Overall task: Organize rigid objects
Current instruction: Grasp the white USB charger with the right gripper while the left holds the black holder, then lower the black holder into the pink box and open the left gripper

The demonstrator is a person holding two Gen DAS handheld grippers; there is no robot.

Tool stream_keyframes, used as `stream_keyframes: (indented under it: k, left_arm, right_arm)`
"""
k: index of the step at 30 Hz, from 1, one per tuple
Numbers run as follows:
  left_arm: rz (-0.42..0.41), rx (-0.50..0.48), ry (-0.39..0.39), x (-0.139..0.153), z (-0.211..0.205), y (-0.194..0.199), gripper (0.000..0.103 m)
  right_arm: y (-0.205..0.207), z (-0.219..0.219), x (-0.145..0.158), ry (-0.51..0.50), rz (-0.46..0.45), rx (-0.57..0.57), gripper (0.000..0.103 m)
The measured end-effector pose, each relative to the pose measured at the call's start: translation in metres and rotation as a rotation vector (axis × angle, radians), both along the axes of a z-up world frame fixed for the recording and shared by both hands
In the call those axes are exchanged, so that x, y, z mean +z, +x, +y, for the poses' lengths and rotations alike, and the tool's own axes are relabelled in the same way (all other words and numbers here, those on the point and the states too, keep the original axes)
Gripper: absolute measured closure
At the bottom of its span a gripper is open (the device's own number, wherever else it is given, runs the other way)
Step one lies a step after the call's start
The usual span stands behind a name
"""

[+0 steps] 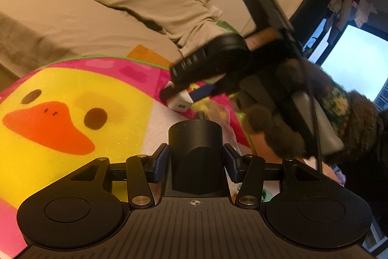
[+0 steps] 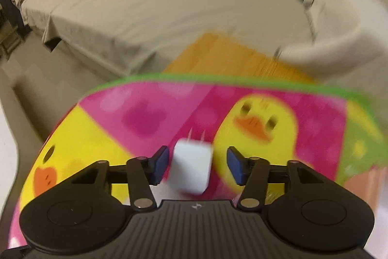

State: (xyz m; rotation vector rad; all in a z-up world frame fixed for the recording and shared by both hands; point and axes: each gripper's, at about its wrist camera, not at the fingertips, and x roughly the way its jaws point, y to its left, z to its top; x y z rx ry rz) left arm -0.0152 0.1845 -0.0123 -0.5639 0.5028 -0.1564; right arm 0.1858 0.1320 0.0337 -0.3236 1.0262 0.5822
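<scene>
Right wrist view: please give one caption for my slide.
Open right gripper around a white charger above the duck mat.

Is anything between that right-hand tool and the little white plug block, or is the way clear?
Nothing visible stands in the way. The white charger already sits between the right tool's blue pads, with open gaps on both sides, over the duck-print mat. The picture is blurred.

Small white cube-shaped plastic wall charger (image 2: 191,168): two metal prongs pointing away, blurred, lower centre of right wrist view. Black cylindrical plastic cup-like object (image 1: 195,152): upright, open top, flat-fronted recess, bottom centre of left wrist view, over duck-print mat.
</scene>
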Motion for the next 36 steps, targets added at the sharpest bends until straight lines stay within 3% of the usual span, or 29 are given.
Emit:
stream_keyframes:
  k: [2,6,11,16,19,24,26,30,36]
  left_arm:
    - [0.005,-0.004,-0.01,-0.001,0.001,0.001,0.049]
    - [0.008,-0.002,-0.02,-0.001,0.002,0.003,0.049]
    - [0.007,-0.004,-0.001,0.0,0.0,0.003,0.049]
    - [-0.012,-0.034,0.068,0.011,-0.012,0.001,0.05]
    - [-0.028,-0.102,0.112,0.03,-0.031,-0.015,0.05]
    - [-0.028,-0.355,0.166,0.075,-0.085,-0.03,0.049]
    - [-0.012,-0.393,0.196,0.086,-0.107,-0.027,0.049]
    - [0.042,-0.422,0.235,0.103,-0.147,0.012,0.049]
    - [0.054,-0.363,0.268,0.119,-0.195,0.118,0.05]
  right_arm:
    - [-0.011,-0.006,0.0,0.001,0.027,0.031,0.071]
    - [-0.044,-0.036,0.026,0.018,-0.03,0.026,0.071]
    - [-0.106,-0.104,0.079,0.102,-0.15,0.004,0.071]
    - [-0.177,-0.191,0.107,0.198,-0.196,-0.054,0.071]
    - [-0.21,-0.235,0.105,0.197,-0.239,-0.113,0.071]
    - [-0.257,-0.295,0.08,0.126,-0.331,-0.204,0.071]
    - [-0.267,-0.312,0.068,0.145,-0.326,-0.224,0.071]
    - [-0.284,-0.334,0.048,0.224,-0.316,-0.244,0.071]
    - [-0.295,-0.355,0.033,0.305,-0.344,-0.272,0.071]
